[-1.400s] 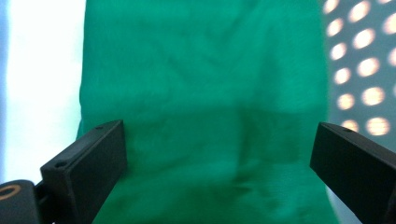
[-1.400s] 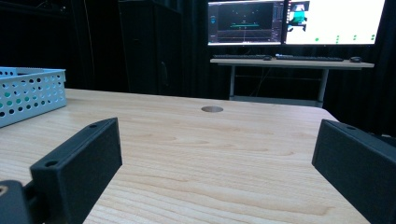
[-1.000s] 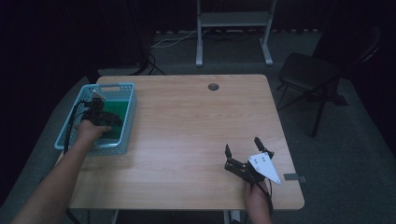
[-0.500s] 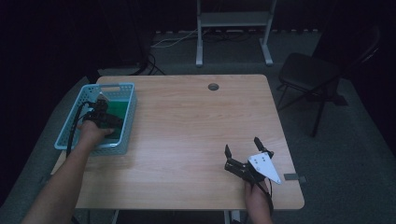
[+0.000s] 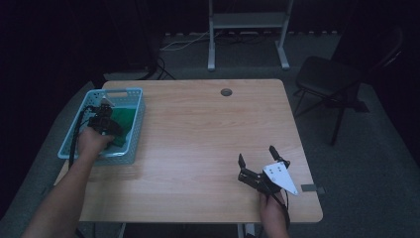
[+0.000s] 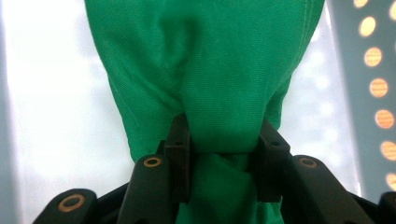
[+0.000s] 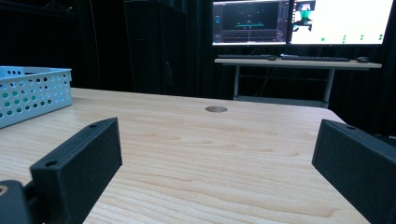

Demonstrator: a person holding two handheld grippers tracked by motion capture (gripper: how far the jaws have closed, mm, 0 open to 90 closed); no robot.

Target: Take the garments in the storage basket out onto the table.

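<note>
Basket (image 5: 74,144) sits on table (image 5: 198,139) at its left edge; cloth (image 5: 124,124) lies inside it. Left gripper (image 5: 105,121) is in the basket, pinching the cloth (image 6: 205,79). Right gripper (image 5: 257,161) rests near the table's front right corner. Chair (image 5: 327,79) stands behind the table, right.

There were two grippers: the left gripper (image 5: 105,115), down inside the basket, and the right gripper (image 5: 258,161), over the near right of the table. One light-blue perforated basket (image 5: 136,119) stood around the left gripper. One green cloth (image 6: 205,79) sat between that gripper's jaws, as far as the dim high view allowed counting. One wooden table (image 5: 198,139) lay under both. Beyond the right gripper stood one chair (image 5: 327,79) and two lit monitors (image 7: 250,22).
</note>
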